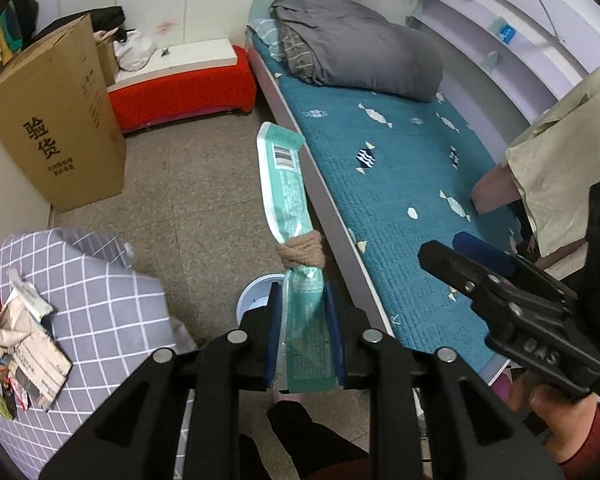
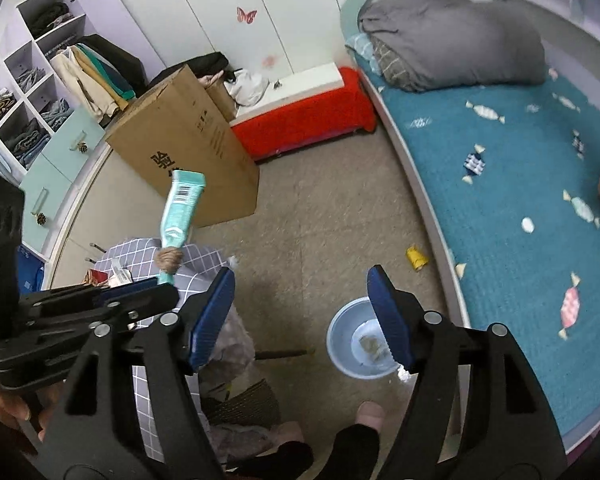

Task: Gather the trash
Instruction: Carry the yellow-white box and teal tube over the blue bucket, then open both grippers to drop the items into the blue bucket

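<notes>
Trash first: on my left wrist view, one long teal plastic packet (image 1: 290, 216), flat and glossy with a barcode near its far end and a tan band wound round its middle, stands up between the blue pads of my left gripper (image 1: 305, 334), which is clamped nearly closed on its lower end. Below it shows the rim of one pale blue plastic basin (image 1: 247, 296). One heap of crumpled paper and wrappers (image 1: 20, 340) lies on a grey checked fabric surface (image 1: 96, 300). My right gripper (image 1: 456, 248) juts in from the right, over the quilted teal mattress (image 1: 400, 184).

On my right wrist view, the right gripper (image 2: 302, 316) has its two ribbed blue pads spread wide with nothing between them. The round basin (image 2: 340, 334) sits on the speckled floor below. One yellow scrap (image 2: 416, 258) lies near the bed edge. One brown cardboard box (image 2: 188, 140) stands behind the packet (image 2: 180, 208).
</notes>
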A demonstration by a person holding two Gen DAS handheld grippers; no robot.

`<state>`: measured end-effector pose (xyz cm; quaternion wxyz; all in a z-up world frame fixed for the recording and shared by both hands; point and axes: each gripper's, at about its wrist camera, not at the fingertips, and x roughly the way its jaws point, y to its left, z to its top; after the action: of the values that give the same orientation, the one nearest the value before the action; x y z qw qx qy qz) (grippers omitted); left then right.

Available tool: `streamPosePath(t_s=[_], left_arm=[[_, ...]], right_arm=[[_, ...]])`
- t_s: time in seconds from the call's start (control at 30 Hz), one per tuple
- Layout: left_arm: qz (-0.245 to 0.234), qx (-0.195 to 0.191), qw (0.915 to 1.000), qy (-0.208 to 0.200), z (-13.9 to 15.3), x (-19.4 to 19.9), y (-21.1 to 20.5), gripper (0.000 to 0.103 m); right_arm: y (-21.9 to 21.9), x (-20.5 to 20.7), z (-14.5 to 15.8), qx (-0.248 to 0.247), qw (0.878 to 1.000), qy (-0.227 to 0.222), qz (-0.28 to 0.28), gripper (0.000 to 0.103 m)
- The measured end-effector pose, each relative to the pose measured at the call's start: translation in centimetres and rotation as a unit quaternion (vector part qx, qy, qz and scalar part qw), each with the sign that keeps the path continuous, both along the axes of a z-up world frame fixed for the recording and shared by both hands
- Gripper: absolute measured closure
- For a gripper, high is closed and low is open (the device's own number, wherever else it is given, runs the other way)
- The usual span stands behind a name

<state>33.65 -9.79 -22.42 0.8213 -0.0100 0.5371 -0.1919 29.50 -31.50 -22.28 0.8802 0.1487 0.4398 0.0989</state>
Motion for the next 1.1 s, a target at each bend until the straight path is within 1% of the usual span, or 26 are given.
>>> streamPosePath(t_s=[0.07, 0.33, 0.53, 0.6, 0.63, 0.67, 0.7, 0.73, 0.77, 0.87, 0.93, 1.1], left_arm=[[-0.008, 0.001, 1.0000, 0.001, 0.1, 0.2, -0.9, 0.082], [-0.031, 0.000, 0.9995, 0.002, 0.2, 0.6, -3.6, 0.082], [-0.033, -0.004, 0.9994, 0.001, 0.4, 1.0, -4.4, 0.081], [-0.027, -0.001, 0.9996, -0.003, 0.5, 1.3, -4.5, 0.079], [-0.022, -0.001, 0.9997, -0.003, 0.4, 1.5, -4.4, 0.077], [-0.015, -0.003, 0.9999, 0.002, 0.3, 1.7, -4.4, 0.061], [-0.006, -0.009, 0.9999, 0.007, 0.1, 1.9, -4.1, 0.042], [0.000, -0.013, 0.9999, 0.006, 0.0, 2.0, -3.8, 0.038], [0.010, -0.014, 0.9998, 0.002, 0.0, 2.0, -3.5, 0.036], [0.014, -0.012, 0.9998, -0.002, 0.0, 1.8, -3.2, 0.034], [0.016, -0.015, 0.9997, -0.004, 0.0, 1.5, -2.9, 0.034], [0.015, -0.008, 0.9998, -0.013, 0.5, 0.4, -1.9, 0.034]], right_arm=[[-0.5, -0.4, 0.4, -0.005, 1.000, -0.006, -0.003, 0.034], [-2.3, -0.8, 0.6, -0.005, 1.000, -0.008, -0.013, 0.034], [-3.4, -0.8, 1.3, -0.005, 0.999, -0.023, -0.021, 0.034], [-3.6, -1.0, 1.5, -0.004, 0.999, -0.026, -0.026, 0.034], [-3.7, -1.0, 1.5, -0.004, 0.999, -0.026, -0.026, 0.034], [-3.8, -1.0, 1.5, -0.004, 0.999, -0.026, -0.027, 0.034], [-3.8, -1.0, 1.5, -0.003, 0.999, -0.026, -0.027, 0.034], [-3.8, -1.0, 1.5, -0.002, 0.999, -0.023, -0.027, 0.034], [-3.7, -1.1, 1.5, -0.002, 0.999, -0.023, -0.027, 0.034], [-3.6, -1.1, 1.5, -0.001, 0.999, -0.021, -0.026, 0.034], [-3.3, -1.1, 1.5, -0.001, 1.000, -0.019, -0.023, 0.034], [-1.8, -1.6, 1.4, -0.003, 1.000, -0.015, -0.014, 0.034]])
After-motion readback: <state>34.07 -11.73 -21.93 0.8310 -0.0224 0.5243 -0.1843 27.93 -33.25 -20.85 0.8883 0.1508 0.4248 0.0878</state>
